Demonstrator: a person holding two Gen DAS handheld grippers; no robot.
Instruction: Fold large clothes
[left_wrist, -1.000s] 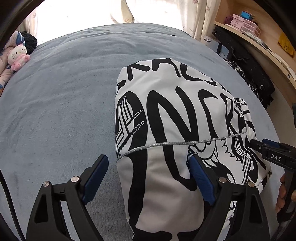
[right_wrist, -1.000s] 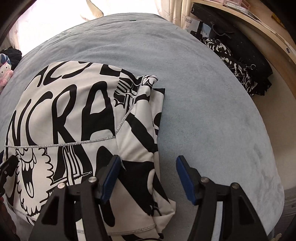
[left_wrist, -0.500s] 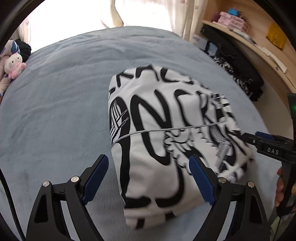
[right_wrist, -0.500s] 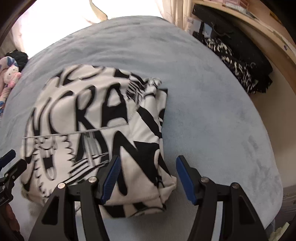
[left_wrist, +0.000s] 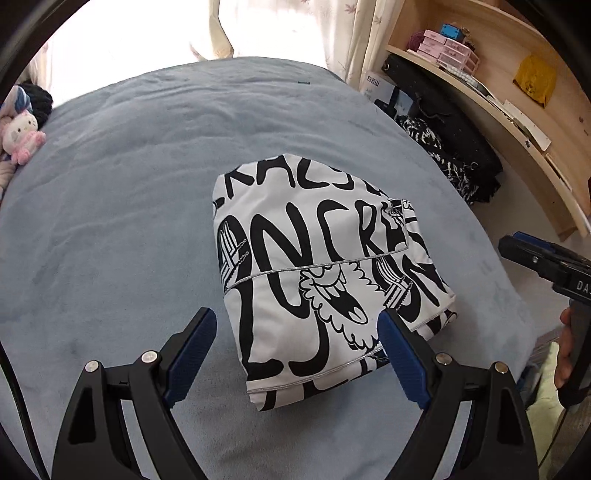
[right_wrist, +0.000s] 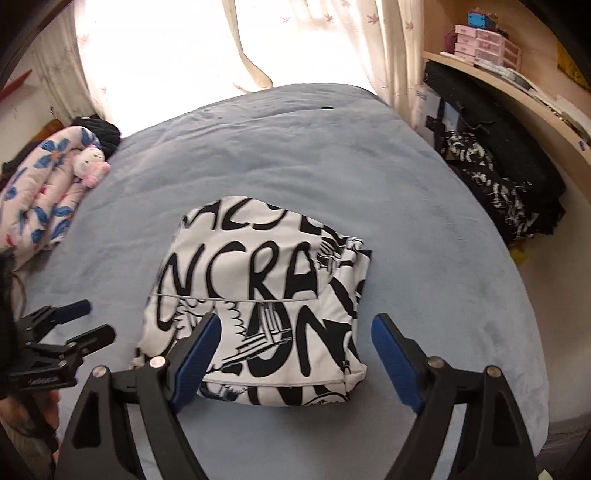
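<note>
A white garment with big black lettering (left_wrist: 325, 273) (right_wrist: 266, 299) lies folded into a thick, compact packet on the grey-blue bed (left_wrist: 110, 221) (right_wrist: 424, 236). My left gripper (left_wrist: 295, 350) hangs above its near edge, open, with nothing between the blue pads. My right gripper (right_wrist: 291, 354) also hovers above the packet's near edge; its jaws are opening and nothing is pressed between them. Each gripper shows in the other's view: the right gripper (left_wrist: 546, 258) at the right edge, held by a hand (left_wrist: 567, 350), and the left gripper (right_wrist: 62, 332) at the lower left.
A pink plush toy (left_wrist: 22, 136) (right_wrist: 92, 166) and a floral quilt (right_wrist: 40, 192) lie at the bed's far left. Dark clothes (left_wrist: 454, 162) (right_wrist: 495, 173) are piled off the bed's right side under a wooden shelf (left_wrist: 491, 92) with small boxes. Curtains (right_wrist: 229, 44) hang behind.
Both grippers have risen away from the folded garment, which now looks smaller and lies free on the bed. The right gripper's jaws have spread wider.
</note>
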